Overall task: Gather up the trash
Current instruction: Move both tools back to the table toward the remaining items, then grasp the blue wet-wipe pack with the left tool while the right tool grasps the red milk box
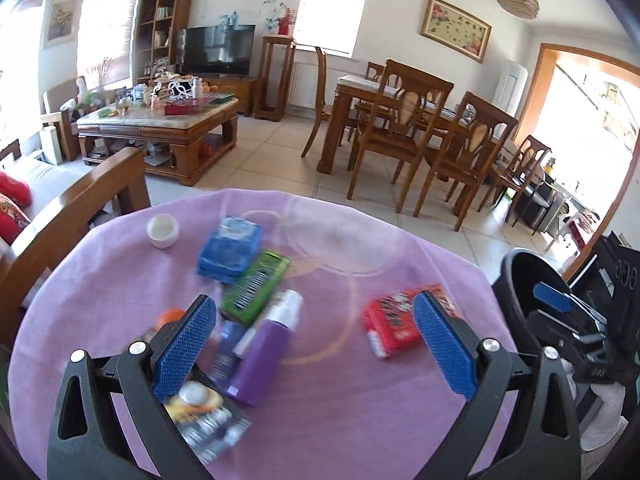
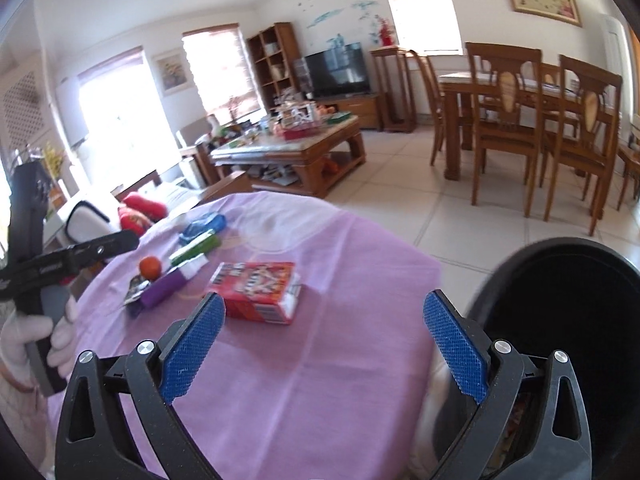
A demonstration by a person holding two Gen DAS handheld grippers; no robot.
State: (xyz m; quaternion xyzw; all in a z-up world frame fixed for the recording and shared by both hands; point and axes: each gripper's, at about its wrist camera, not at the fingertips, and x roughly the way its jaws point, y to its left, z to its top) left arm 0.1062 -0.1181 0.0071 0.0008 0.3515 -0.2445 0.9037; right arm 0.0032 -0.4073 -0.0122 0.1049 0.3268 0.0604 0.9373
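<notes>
Both sets of fingers (image 1: pixel 210 320) wide open, gripping nothing. Could easily nudge the red box (image 2: pixel 256 292) off the bench (image 2: pixel 320 360), missing the bin (image 2: pixel 560 320).

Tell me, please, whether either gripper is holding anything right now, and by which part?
Nothing is held: the left gripper and the right gripper both stand wide open above the purple tablecloth, with nothing between their pads.

Far ahead of the claw: wooden dining table (image 1: pixel 360 84) with carved wooden chairs (image 1: pixel 394 128) standing right; cluttered marble-topped coffee table (image 1: pixel 160 120) and black television (image 1: pixel 216 50) sitting left.
</notes>
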